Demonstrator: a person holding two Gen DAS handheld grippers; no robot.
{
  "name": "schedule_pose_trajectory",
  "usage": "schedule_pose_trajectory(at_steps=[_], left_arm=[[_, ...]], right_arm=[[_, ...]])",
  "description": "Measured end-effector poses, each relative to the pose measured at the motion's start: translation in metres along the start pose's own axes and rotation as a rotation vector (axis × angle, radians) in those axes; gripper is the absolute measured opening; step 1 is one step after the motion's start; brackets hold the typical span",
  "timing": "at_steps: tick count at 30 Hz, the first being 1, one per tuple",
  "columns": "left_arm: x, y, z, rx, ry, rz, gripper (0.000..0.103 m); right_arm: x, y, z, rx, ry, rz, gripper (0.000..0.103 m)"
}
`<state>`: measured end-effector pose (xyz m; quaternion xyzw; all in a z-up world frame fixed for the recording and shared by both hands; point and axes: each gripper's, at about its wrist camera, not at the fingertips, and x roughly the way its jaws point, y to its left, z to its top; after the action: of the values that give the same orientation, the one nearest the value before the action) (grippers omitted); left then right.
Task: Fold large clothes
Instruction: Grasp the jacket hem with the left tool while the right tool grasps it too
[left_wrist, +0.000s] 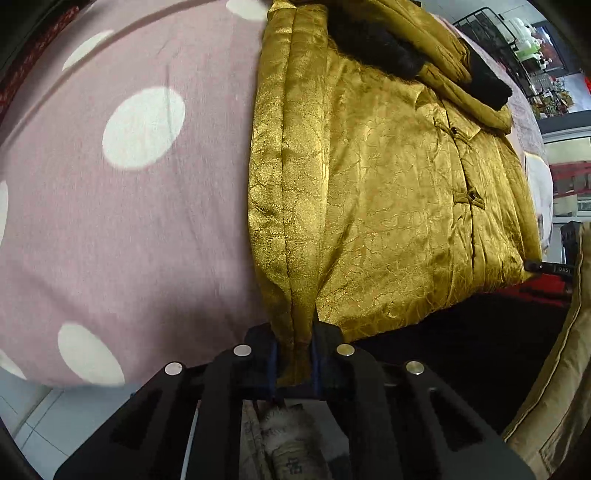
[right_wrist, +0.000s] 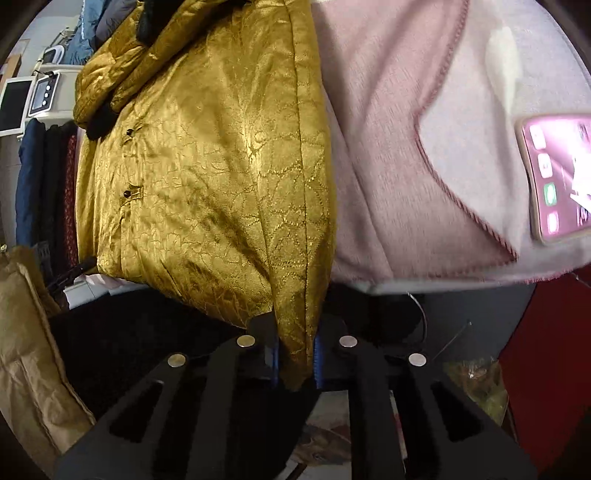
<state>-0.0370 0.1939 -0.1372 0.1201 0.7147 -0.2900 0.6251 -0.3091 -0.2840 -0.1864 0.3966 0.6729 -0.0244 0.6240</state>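
A gold brocade padded jacket (left_wrist: 388, 192) with black fur trim (left_wrist: 373, 48) and small knot buttons lies on a pink bed cover, its sleeves folded across the top. My left gripper (left_wrist: 294, 356) is shut on the jacket's near left hem corner, at the bed's edge. In the right wrist view the same jacket (right_wrist: 207, 166) fills the left half. My right gripper (right_wrist: 295, 356) is shut on its near right hem corner. Both corners hang slightly over the bed edge between the jaws.
The pink cover with white dots (left_wrist: 122, 192) spreads left of the jacket. A phone with a lit screen (right_wrist: 557, 173) lies on the pale blanket (right_wrist: 424, 147) at right. Tan fabric (right_wrist: 33, 350) hangs at the left below the bed. Shelves and hanging clothes (right_wrist: 40, 184) stand behind.
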Motion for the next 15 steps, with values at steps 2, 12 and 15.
schedule_pose_trajectory(at_steps=[2,12,15], left_arm=[[0.006,0.001,-0.013,-0.028,0.035,-0.004,0.012],[-0.047,-0.019,0.081,-0.118,-0.239,-0.048,0.011],[-0.079,-0.006,0.118,-0.106,-0.343,-0.013,0.011]], right_arm=[[0.005,-0.009,-0.008,0.035,0.031,0.002,0.013],[-0.05,0.037,0.078,-0.034,-0.181,0.024,0.012],[-0.081,0.049,0.123,-0.062,-0.278,-0.019,0.012]])
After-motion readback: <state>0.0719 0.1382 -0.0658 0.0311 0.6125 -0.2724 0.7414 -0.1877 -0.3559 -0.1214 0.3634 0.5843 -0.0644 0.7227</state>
